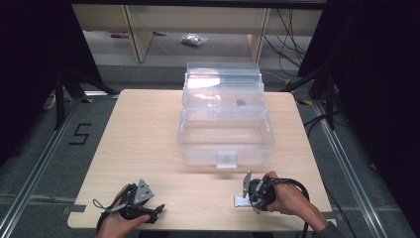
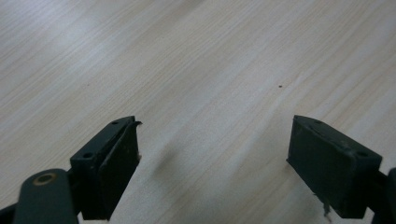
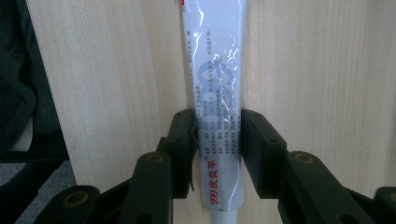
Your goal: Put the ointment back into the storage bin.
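Observation:
A white ointment tube with blue print and red characters lies flat on the wooden table, near its front edge. My right gripper is shut on it, its two black pads pressing the tube's sides at about mid-length. From above, the tube shows as a small white patch just left of my right gripper, held in a hand at the front right. My left gripper rests at the front left. Its jaws stand wide open over bare wood with nothing between them.
A clear plastic storage box with its lid tipped back sits at the middle and far side of the table, a small dark item inside it. The table's front edge lies just behind both hands. Dark floor surrounds the table.

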A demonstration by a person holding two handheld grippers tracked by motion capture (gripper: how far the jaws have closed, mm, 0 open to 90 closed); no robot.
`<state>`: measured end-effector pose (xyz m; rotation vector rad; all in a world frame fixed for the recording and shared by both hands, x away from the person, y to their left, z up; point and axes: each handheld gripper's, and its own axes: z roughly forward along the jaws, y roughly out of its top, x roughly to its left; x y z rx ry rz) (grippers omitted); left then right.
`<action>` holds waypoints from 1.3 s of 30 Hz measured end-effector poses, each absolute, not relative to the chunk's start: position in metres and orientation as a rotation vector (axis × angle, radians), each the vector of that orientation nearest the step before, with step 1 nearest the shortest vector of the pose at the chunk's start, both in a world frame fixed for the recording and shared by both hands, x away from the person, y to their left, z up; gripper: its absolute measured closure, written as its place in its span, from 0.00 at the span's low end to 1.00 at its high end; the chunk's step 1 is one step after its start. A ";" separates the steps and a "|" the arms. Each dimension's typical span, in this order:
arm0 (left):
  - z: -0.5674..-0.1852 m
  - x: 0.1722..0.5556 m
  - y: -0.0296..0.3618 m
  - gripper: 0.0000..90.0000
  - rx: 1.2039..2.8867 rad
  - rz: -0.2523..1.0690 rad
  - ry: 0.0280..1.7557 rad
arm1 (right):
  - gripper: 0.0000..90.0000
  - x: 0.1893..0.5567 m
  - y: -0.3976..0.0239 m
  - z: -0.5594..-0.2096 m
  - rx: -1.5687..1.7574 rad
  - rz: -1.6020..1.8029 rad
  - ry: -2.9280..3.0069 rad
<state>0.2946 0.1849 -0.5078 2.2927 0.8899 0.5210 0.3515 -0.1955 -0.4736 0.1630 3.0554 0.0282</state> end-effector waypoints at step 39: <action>-0.508 0.295 0.185 0.18 2.292 0.520 0.888 | 0.79 0.358 -0.191 -0.440 0.242 -0.006 3.040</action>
